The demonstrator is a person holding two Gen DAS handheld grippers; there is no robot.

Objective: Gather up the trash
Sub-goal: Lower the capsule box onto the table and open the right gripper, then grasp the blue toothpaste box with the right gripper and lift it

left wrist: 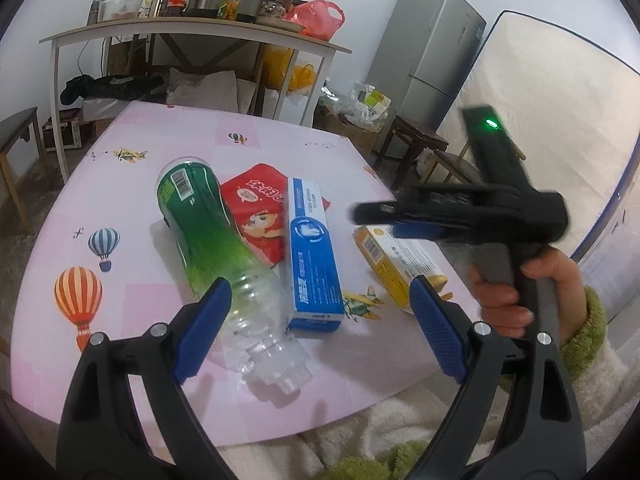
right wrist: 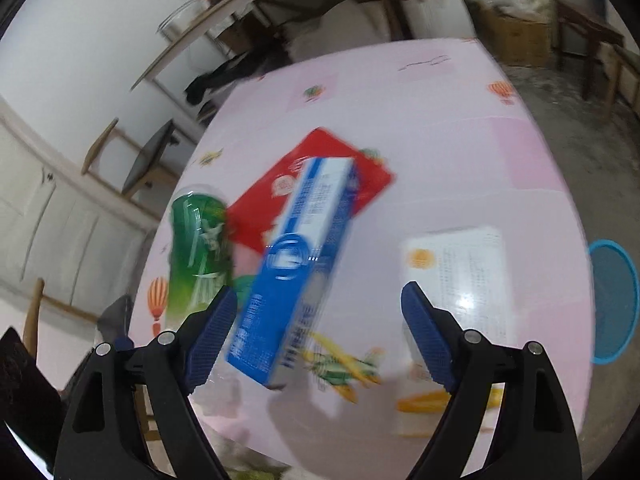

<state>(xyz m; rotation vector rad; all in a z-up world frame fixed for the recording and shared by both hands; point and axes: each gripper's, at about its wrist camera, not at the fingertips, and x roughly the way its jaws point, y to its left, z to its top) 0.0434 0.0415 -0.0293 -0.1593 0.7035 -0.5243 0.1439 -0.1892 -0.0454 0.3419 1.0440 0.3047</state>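
On the pink tablecloth [left wrist: 248,128] lies a green-labelled plastic bottle [left wrist: 200,232], capless mouth toward me. Beside it are a red snack packet [left wrist: 260,208], a blue carton [left wrist: 312,256] and a yellow box [left wrist: 396,264]. My left gripper [left wrist: 320,332] hovers open over the bottle's clear neck, pads apart from it. My right gripper [left wrist: 380,222], held by a hand in a green-cuffed sleeve, hangs over the yellow box. In the blurred right wrist view that gripper [right wrist: 320,336] is open above the blue carton [right wrist: 296,272], with the bottle [right wrist: 200,248] left and the box [right wrist: 460,272] right.
A blue-rimmed bin [right wrist: 616,300] stands on the floor past the table's right edge. Behind the table are a cluttered shelf table [left wrist: 192,28], a grey fridge [left wrist: 432,52], a leaning mattress [left wrist: 552,128] and a wooden stool [left wrist: 416,140].
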